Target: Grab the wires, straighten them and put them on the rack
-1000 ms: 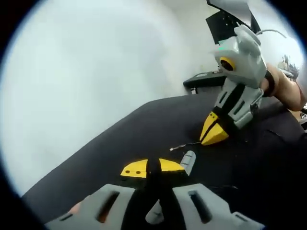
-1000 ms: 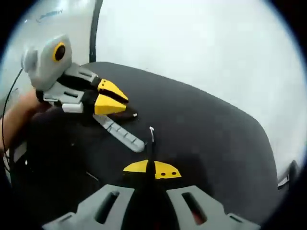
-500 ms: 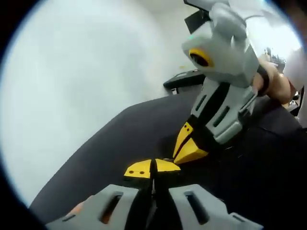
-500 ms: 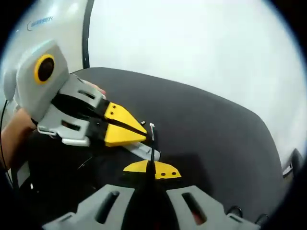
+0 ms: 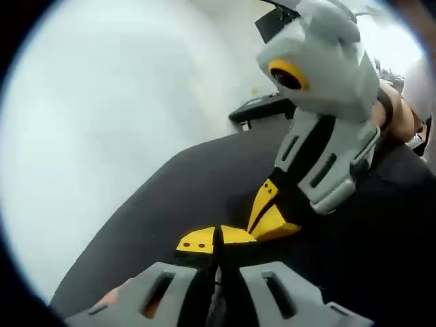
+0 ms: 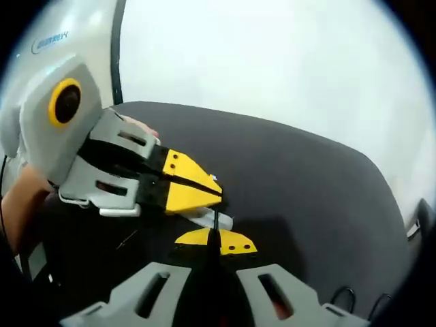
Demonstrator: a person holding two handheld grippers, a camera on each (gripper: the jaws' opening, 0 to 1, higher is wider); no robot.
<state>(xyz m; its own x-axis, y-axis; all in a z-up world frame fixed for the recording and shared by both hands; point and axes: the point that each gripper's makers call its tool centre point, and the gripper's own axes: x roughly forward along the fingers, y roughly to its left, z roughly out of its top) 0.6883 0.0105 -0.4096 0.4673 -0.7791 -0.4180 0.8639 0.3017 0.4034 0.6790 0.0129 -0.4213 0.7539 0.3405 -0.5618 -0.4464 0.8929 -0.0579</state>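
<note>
Wire (image 6: 215, 221): thin dark strand, rising from between the right gripper's yellow tips in the right gripper view; its short upper end stands just above those tips, right beside the left gripper's tips.
Right gripper (image 6: 216, 241): yellow jaws pressed together with the wire pinched between them, low over the black table (image 6: 306, 197); in the left gripper view it comes in from the upper right (image 5: 272, 218), tips slanting down towards the left gripper's own.
Left gripper (image 5: 218, 240): yellow jaws closed to a narrow seam; whether anything is caught in that seam I cannot tell. In the right gripper view it reaches in from the left (image 6: 197, 191), its 2 yellow tips together and almost touching the right gripper's tips.
Grey strip (image 6: 212, 219): pale flat piece lying on the table just under the left gripper's tips, mostly hidden.
Hand (image 6: 20, 204): grips the grey body of the left gripper.
Far: pale wall (image 6: 272, 68) beyond the table edge.
</note>
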